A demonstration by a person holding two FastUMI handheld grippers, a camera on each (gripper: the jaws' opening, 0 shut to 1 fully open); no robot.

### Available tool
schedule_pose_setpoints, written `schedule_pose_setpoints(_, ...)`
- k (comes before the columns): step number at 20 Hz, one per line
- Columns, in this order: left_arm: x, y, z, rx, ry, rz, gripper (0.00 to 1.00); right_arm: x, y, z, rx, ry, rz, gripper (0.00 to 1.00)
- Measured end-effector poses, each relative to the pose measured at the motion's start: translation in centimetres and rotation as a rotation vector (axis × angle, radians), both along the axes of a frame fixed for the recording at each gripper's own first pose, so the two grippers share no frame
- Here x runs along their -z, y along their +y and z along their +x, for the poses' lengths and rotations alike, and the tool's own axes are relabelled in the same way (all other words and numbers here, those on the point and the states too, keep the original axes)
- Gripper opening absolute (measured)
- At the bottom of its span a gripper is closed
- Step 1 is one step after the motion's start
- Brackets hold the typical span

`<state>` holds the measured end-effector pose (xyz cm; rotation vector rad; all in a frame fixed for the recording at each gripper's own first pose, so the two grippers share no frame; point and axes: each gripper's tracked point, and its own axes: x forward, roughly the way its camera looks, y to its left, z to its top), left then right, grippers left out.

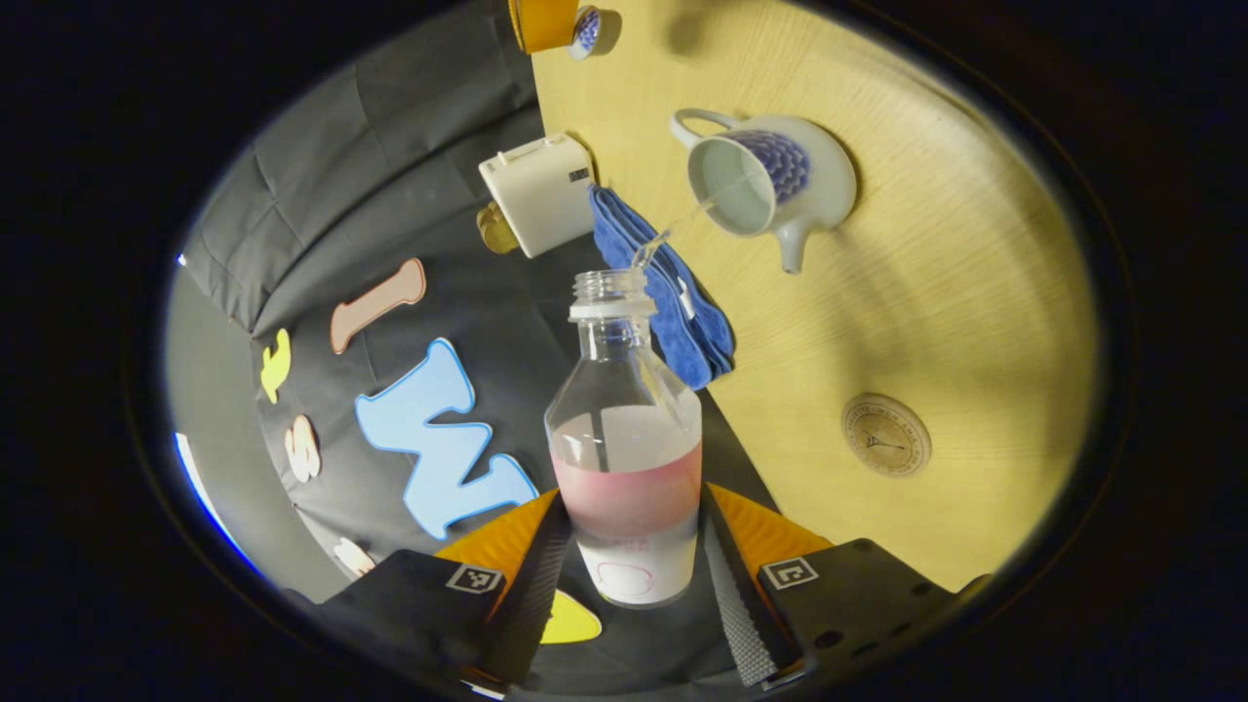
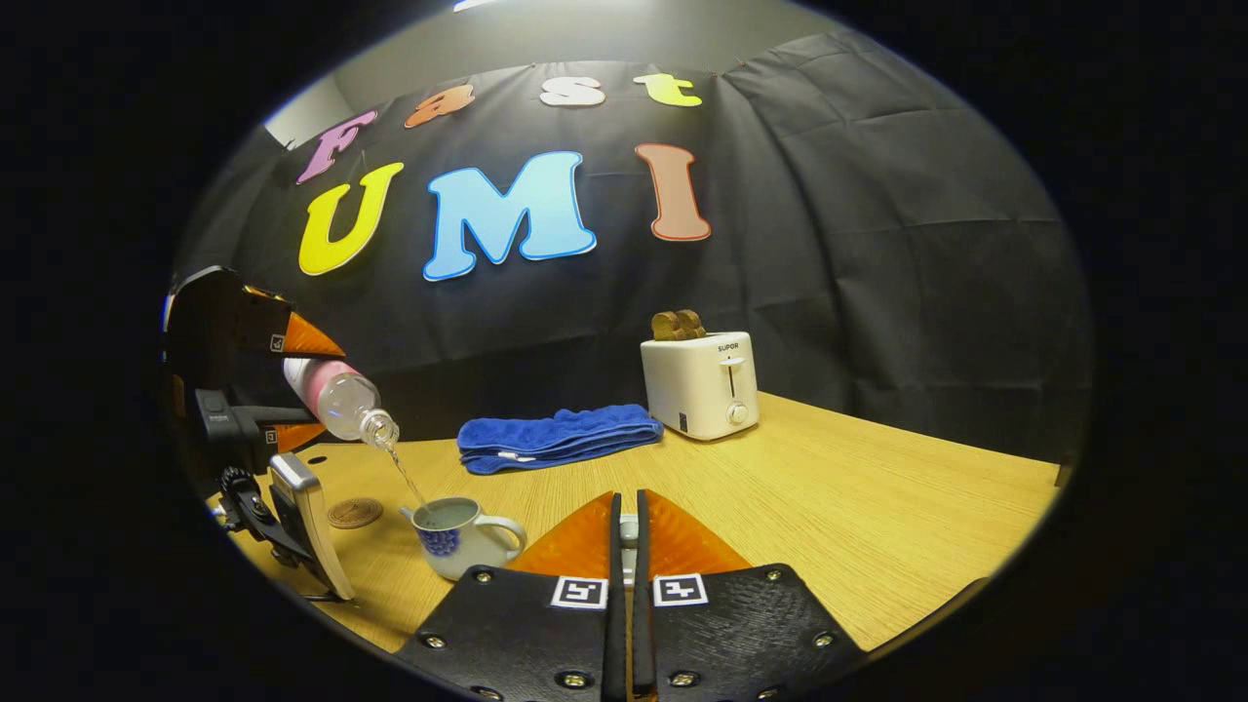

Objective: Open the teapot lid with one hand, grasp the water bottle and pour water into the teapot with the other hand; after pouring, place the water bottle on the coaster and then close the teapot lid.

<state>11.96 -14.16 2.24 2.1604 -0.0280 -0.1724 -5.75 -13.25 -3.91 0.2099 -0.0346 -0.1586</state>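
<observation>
A clear water bottle [image 1: 629, 429] with a pink band, uncapped and part full, lies tilted between the fingers of my left gripper [image 1: 634, 497], which is shut on it. A thin stream runs from its mouth into the open white-and-blue teapot [image 1: 765, 185] on the wooden table. In the right gripper view the bottle [image 2: 341, 398] hangs above and left of the teapot [image 2: 458, 534], held by the left gripper [image 2: 312, 385]. My right gripper [image 2: 629, 499] is closed on a small white piece, the teapot lid [image 1: 593, 29], held off to the teapot's side. The round coaster [image 1: 885, 435] lies bare.
A white toaster [image 2: 699, 385] with toast in it stands at the back of the table [image 2: 858, 526]. A folded blue towel [image 2: 556, 437] lies beside it, behind the teapot. The coaster [image 2: 354, 512] sits left of the teapot, under the left gripper.
</observation>
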Motion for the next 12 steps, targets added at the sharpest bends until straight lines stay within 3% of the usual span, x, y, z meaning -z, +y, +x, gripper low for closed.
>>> schedule_pose_setpoints(12, -0.98, -0.20, 0.15, 0.008, -0.023, 0.065, 0.87, -0.10, -0.16, -0.02, 0.002, -0.004, 0.010, 0.03)
